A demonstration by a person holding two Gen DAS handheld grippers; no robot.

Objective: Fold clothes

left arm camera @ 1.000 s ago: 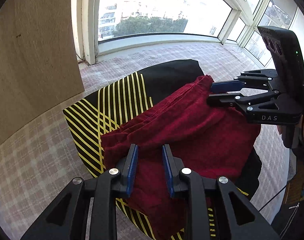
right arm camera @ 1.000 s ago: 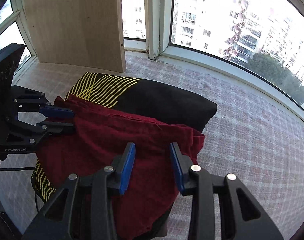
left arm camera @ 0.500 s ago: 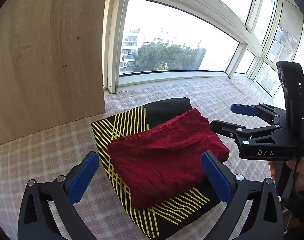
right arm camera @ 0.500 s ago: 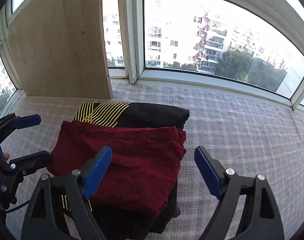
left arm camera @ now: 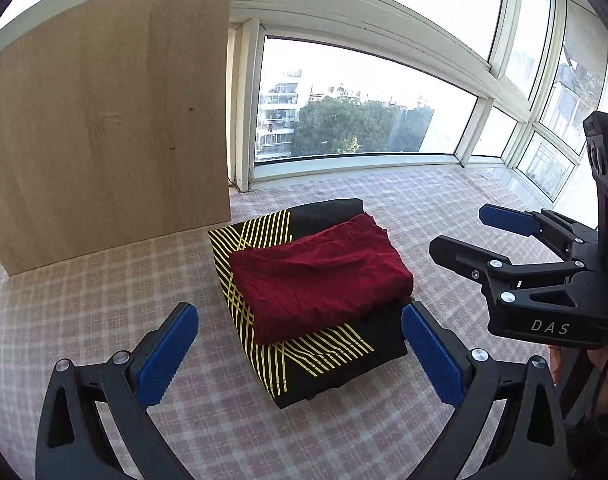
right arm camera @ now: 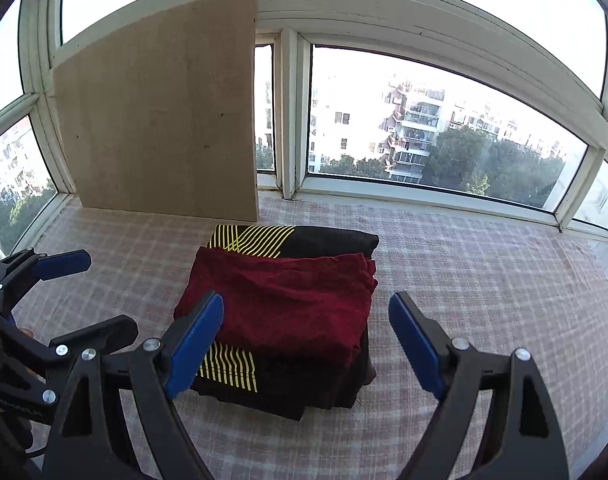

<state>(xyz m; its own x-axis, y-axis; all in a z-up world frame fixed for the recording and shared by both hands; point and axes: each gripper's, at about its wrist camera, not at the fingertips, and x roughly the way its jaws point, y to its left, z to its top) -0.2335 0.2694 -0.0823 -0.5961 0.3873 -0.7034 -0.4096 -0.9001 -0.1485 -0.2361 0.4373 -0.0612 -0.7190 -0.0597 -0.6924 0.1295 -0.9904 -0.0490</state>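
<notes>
With the folded dark-red cloth garment [left arm camera: 320, 272] squared on the black yellow-striped folded garment [left arm camera: 304, 356], both wide-open, empty tongs, left [left arm camera: 299, 348] and right [right arm camera: 304, 344], should probably lift straight away.

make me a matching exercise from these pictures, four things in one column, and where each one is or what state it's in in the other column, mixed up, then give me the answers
Things:
1. red garment
2. black garment with yellow stripes
3. wooden board
4. left gripper

Places or states:
A. leaning upright against the window frame
B. open, holding nothing
C. folded, lying on top of the pile
D. folded, at the bottom of the pile, on the checked cloth

Pairs: 1-C, 2-D, 3-A, 4-B
</notes>
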